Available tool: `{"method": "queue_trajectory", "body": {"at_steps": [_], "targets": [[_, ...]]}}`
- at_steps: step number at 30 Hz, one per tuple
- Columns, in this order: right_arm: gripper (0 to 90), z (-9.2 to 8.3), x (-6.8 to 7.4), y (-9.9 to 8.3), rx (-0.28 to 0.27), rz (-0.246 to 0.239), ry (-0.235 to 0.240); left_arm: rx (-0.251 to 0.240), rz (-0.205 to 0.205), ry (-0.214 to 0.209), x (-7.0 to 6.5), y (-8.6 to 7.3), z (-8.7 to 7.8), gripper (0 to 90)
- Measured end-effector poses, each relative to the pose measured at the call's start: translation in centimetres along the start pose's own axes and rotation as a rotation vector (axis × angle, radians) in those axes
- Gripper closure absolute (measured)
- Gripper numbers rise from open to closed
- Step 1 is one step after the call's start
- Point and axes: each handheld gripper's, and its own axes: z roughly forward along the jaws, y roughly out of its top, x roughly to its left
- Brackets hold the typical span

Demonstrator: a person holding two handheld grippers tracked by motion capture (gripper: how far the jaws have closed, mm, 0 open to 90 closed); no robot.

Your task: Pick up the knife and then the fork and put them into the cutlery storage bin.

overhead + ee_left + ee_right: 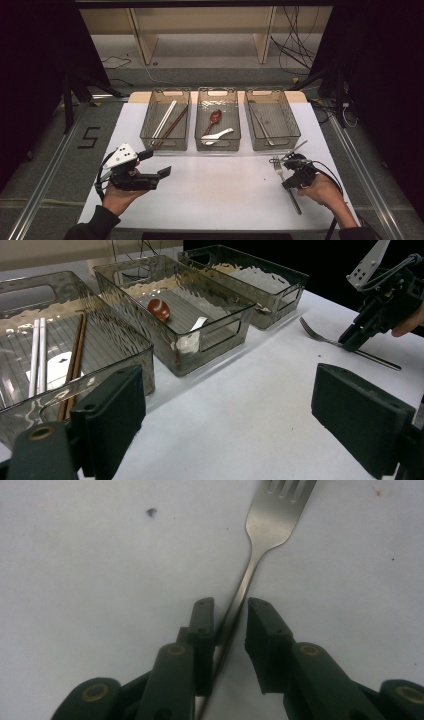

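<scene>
Closing my right tool [230,611] around the fork [272,525]; handle between unpinched jaws. Next: pinch, lift toward right bin [272,120]. Left tool [225,410] spread.

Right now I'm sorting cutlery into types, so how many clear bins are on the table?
3, in a row along the table's far edge: left bin with chopsticks, middle bin with spoons, right bin with a metal utensil.
</scene>
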Motion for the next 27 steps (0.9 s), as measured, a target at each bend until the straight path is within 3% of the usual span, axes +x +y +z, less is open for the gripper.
{"method": "queue_trajectory", "body": {"at_steps": [7, 12, 27], "targets": [[76.8, 0.07, -0.05, 0.21, 0.016, 0.003, 0.0, 0.008, 0.003, -0.003, -0.11, -0.06, 0.15, 13.7], [84.2, 0.09, -0.04, 0.33, 0.024, -0.005, -0.021, 0.006, 0.001, -0.001, -0.07, -0.06, 0.12, 13.7], [85.4, -0.23, -0.2, 0.38, -0.001, -0.013, -0.007, -0.003, 0.001, -0.003, -0.11, 0.01, 0.04, 13.7]]}}
